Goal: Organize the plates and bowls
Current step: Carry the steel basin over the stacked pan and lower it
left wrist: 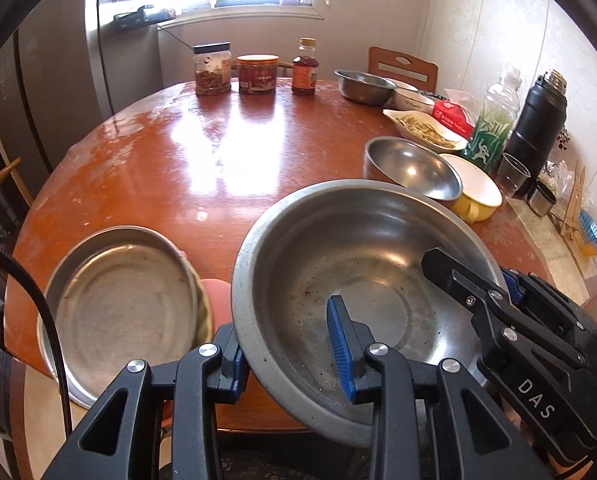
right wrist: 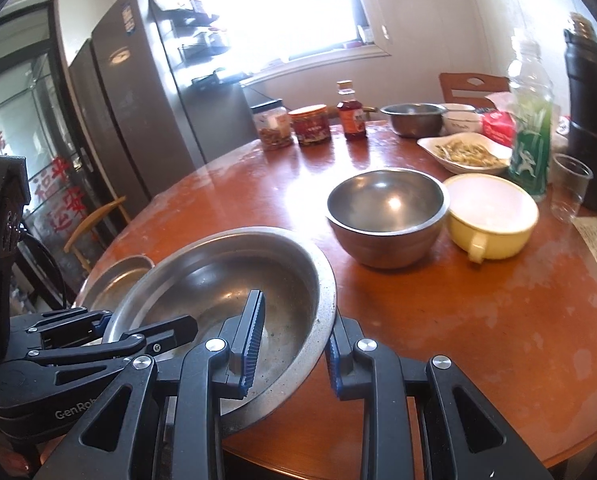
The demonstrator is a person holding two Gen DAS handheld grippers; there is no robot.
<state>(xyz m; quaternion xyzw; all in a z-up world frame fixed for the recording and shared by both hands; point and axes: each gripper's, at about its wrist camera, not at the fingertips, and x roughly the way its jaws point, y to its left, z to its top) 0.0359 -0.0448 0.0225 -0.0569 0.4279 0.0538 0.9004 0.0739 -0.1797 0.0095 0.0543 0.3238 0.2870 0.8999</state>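
I hold the wide, shallow steel basin, round and scuffed, with both tools. My left gripper is clamped on the basin's near rim, one ribbed blue pad inside, one outside. My right gripper is clenched on the opposite rim likewise. The basin tilts above the glossy wooden table, mouth upward, beside a flat steel plate.

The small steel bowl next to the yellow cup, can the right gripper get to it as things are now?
Probably not yet. The right gripper is shut on the rim of the big steel basin, shared with the left gripper. The table between it and the small steel bowl looks bare.
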